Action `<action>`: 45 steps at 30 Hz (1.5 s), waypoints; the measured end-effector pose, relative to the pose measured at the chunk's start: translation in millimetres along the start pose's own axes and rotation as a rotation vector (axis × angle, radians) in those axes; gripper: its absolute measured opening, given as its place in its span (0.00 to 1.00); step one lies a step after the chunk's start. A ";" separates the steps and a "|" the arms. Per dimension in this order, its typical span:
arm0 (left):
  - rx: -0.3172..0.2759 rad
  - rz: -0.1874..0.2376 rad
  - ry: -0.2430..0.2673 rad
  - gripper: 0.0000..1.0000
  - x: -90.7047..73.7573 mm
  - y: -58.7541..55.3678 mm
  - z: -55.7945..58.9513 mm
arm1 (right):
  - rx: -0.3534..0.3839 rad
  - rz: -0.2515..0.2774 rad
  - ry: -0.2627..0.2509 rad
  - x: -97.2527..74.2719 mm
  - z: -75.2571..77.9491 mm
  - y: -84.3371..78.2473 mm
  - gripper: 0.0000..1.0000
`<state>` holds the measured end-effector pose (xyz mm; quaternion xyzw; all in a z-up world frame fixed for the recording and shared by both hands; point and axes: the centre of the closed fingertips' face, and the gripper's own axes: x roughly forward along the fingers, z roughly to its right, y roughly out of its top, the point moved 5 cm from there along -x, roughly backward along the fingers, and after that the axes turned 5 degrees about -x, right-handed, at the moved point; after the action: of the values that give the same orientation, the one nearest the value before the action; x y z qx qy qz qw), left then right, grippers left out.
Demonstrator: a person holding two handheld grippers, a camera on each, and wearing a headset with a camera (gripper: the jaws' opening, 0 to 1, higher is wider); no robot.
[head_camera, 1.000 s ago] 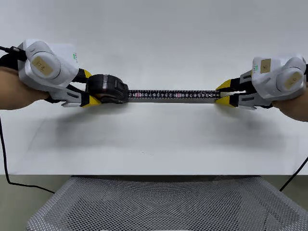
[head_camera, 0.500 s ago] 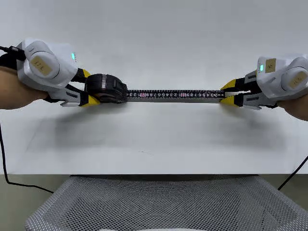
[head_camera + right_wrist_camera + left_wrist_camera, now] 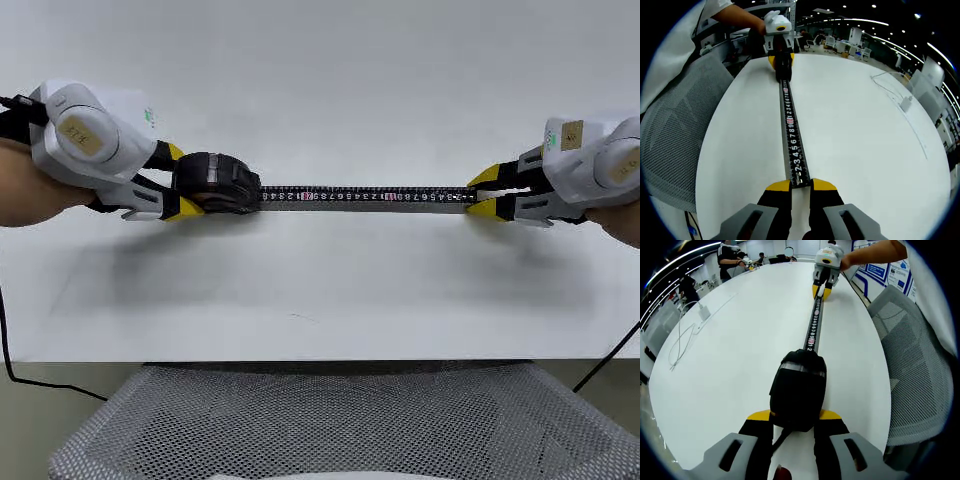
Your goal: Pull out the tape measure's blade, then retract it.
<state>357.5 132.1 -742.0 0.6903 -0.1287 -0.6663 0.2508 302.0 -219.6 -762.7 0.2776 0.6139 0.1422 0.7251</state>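
Under ceiling lights (image 3: pixel 875 21), the blade (image 3: pixel 790 125) spans a white table (image 3: pixel 855 130).

left gripper (image 3: pixel 796 416) clamping tape measure (image 3: pixel 798 390), blade (image 3: pixel 814 330) extended

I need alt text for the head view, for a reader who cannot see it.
Over a white table, the left gripper holds a black tape measure while the right gripper grips the end of its extended blade, stretched straight between them. A grey mesh chair stands in front of the table.
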 end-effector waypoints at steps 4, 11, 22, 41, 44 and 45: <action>-0.002 -0.003 0.006 0.27 0.4 1.3 0.3 | -0.005 -0.008 0.000 1.7 0.0 1.8 0.09; 0.000 -0.011 0.021 0.27 0.5 2.7 0.8 | -0.011 -0.046 0.013 3.2 1.8 4.6 0.09; -0.008 -0.021 0.029 0.28 0.4 3.0 1.9 | -0.022 -0.068 0.025 1.0 1.9 4.3 0.11; -0.061 -0.014 0.024 0.34 0.4 4.6 1.6 | 0.030 -0.071 0.003 -2.6 3.5 5.5 0.15; -0.052 -0.016 0.022 0.34 1.6 4.2 2.2 | 0.029 -0.071 0.013 -2.7 2.4 6.1 0.17; -0.053 -0.017 0.022 0.35 1.7 4.4 2.3 | 0.028 -0.073 0.012 -2.8 2.3 5.9 0.17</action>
<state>356.0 127.1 -741.1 0.6919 -0.1025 -0.6639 0.2646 304.5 -216.9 -756.8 0.2644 0.6300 0.1085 0.7221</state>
